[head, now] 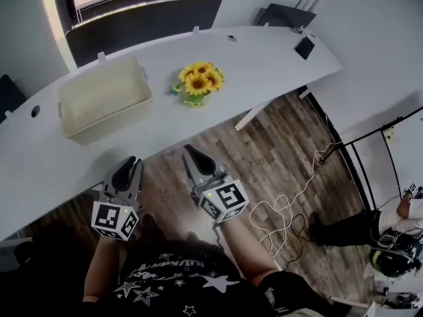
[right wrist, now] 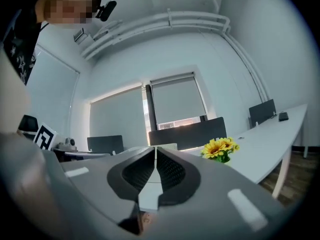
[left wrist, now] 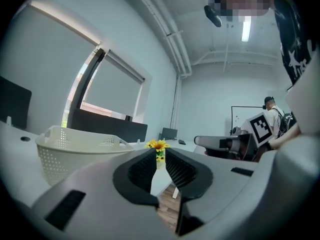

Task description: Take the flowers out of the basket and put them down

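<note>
A bunch of yellow sunflowers (head: 199,82) lies on the white table (head: 264,65), just right of the cream perforated basket (head: 112,127), which looks empty. Both grippers hang low in front of the table edge, close to my body and well short of either object. My left gripper (head: 134,166) has its jaws a narrow slit apart with nothing between them; the flowers (left wrist: 158,145) show through that slit, with the basket (left wrist: 75,149) to the left. My right gripper (head: 192,152) is shut and empty, its tips touching (right wrist: 155,149), and the flowers (right wrist: 220,148) lie to the right of them.
A dark phone (head: 305,47) lies at the table's far right end. Dark chairs (head: 145,18) stand behind the table under the window. White cables (head: 284,210) trail over the wooden floor, and a person (head: 396,230) sits at the lower right.
</note>
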`<action>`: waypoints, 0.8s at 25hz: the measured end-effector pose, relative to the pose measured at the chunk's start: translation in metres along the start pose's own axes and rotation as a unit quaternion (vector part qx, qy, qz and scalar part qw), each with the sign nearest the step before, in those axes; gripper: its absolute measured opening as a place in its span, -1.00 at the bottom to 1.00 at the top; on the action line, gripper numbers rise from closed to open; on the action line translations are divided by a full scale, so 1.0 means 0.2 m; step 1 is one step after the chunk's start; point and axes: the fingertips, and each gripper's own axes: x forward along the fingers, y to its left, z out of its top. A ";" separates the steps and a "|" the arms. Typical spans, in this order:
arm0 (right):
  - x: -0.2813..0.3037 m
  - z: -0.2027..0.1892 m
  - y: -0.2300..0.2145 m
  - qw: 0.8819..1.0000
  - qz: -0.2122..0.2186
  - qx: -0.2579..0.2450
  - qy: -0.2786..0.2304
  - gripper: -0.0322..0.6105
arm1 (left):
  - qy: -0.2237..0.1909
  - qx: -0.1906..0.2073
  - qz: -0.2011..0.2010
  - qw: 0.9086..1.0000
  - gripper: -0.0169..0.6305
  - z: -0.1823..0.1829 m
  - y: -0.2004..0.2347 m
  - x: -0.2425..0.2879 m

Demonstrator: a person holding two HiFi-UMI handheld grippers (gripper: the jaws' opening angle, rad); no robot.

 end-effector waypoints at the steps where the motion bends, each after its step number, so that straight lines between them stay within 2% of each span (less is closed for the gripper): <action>1: -0.04 0.02 -0.01 1.000 -0.001 0.005 -0.006 -0.86 | 0.001 0.001 0.005 1.000 -0.78 0.00 -0.04 -0.02; 6: -0.21 0.05 -0.02 1.000 0.013 0.004 -0.010 -0.89 | 0.006 0.014 0.017 1.000 -0.86 -0.01 -0.20 -0.08; 13: -0.44 0.01 0.05 0.998 0.046 -0.022 0.021 -0.89 | -0.008 0.010 0.040 0.999 -0.92 -0.02 -0.40 -0.20; 16: -0.56 0.00 0.09 0.997 0.071 -0.033 0.028 -0.89 | -0.008 0.015 0.064 0.998 -0.92 -0.03 -0.47 -0.27; 20: -0.70 -0.03 0.10 0.995 0.084 -0.032 0.034 -0.89 | -0.011 0.008 0.099 0.995 -0.92 -0.05 -0.52 -0.39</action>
